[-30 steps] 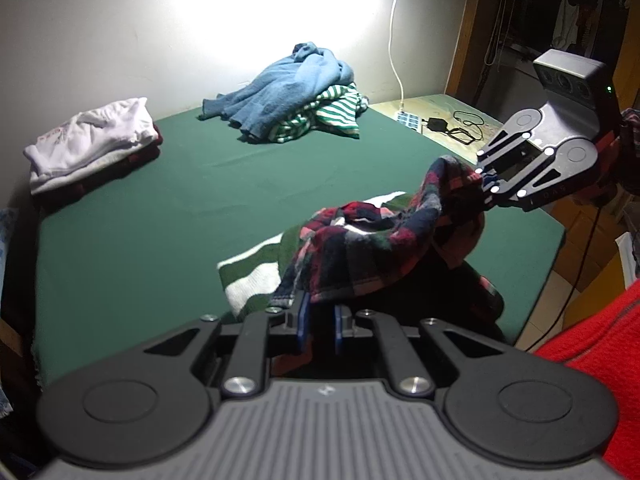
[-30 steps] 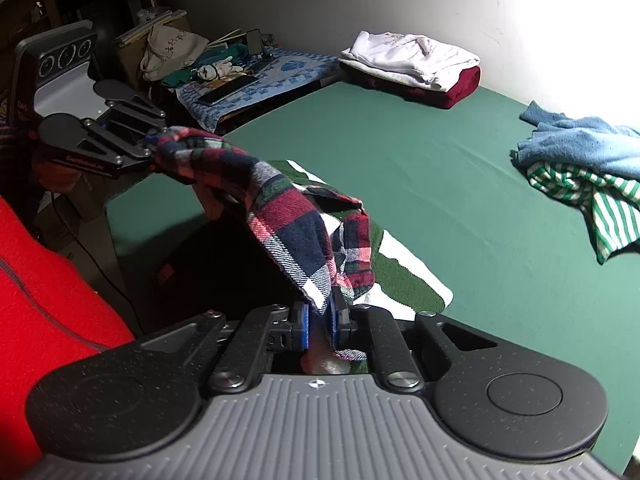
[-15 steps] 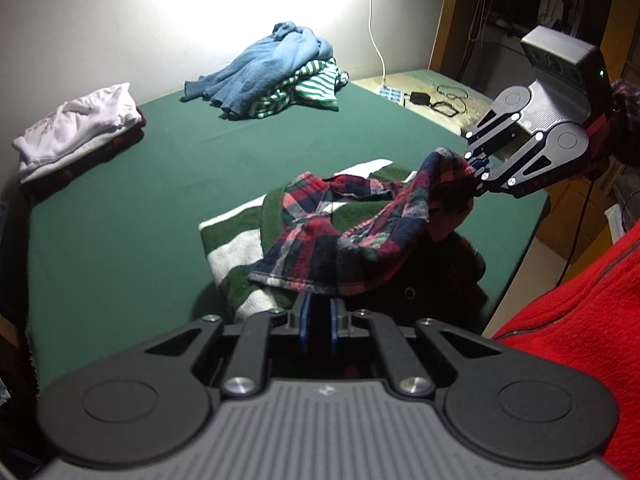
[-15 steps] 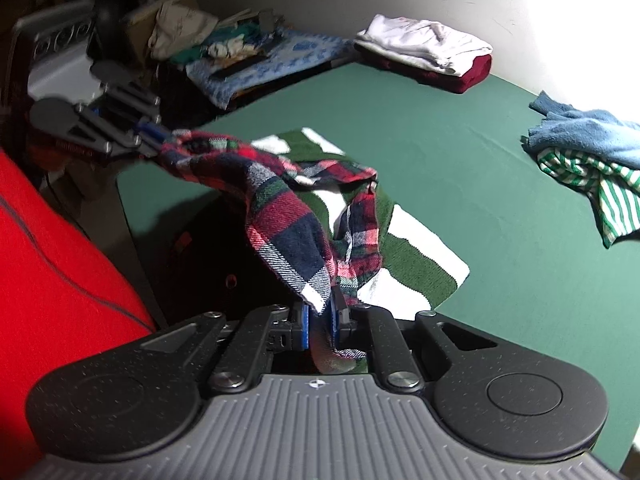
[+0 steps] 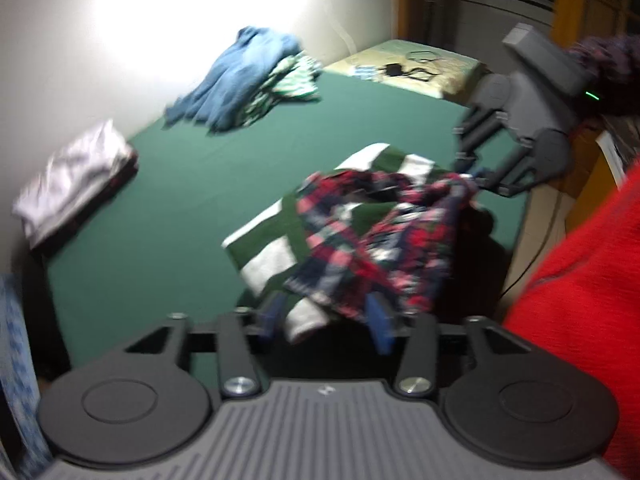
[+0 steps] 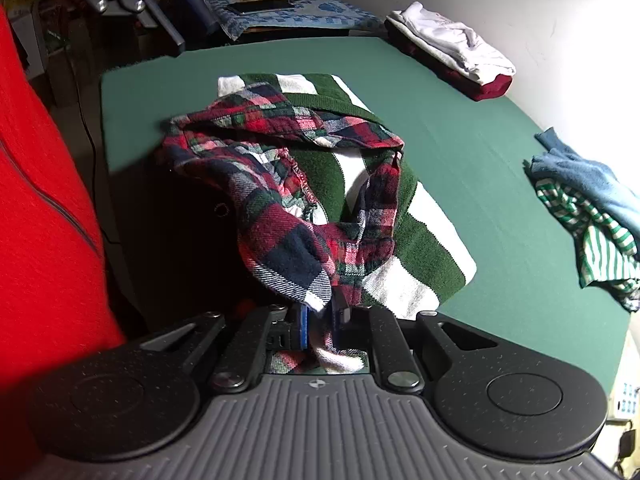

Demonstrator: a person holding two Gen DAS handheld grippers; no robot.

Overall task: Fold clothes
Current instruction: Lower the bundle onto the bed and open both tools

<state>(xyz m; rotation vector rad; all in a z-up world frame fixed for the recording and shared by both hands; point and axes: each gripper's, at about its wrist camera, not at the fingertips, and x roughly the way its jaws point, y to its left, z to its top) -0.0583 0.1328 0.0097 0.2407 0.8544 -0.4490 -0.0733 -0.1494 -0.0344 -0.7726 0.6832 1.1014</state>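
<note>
- The left hand-held gripper [image 5: 326,316] is seen in its own view with its blue pads apart and its jaws opening; the edge of the crumpled red, navy and white plaid flannel garment [image 5: 376,232] is draped between them, and no pad is seen pressing on it.
- The right hand-held gripper [image 6: 322,318] is shown in its own view clamped on a corner of the same plaid garment [image 6: 288,184], with a tuft of cloth pinched between the blue pads.
- The plaid garment is found lying in a heap on the folded dark-green and white striped knit [image 6: 404,208], near the front edge of the green-covered worktop [image 6: 480,152].
- From the left view alone, the right gripper's grey body is seen from outside, its tips at the far end of the plaid cloth, and a yellowish side surface with black cables [image 5: 408,68] is shown behind.
- From the right view alone, a blue patterned cloth carrying a phone and small oddments [image 6: 280,8] is revealed at the far end.
- In both views a folded white garment on a maroon one [image 6: 452,52] and a loose pile of blue cloth over green-and-white stripes [image 6: 592,208] are shown, well apart on the green cover.
- No readable writing is made out; only a small emblem is seen on each gripper body.
- The left view is smeared throughout, so the cloth's pattern and the pad contact are hard to judge.
- A person's red sleeve [image 6: 44,200] is cut off by the frame edge.
</note>
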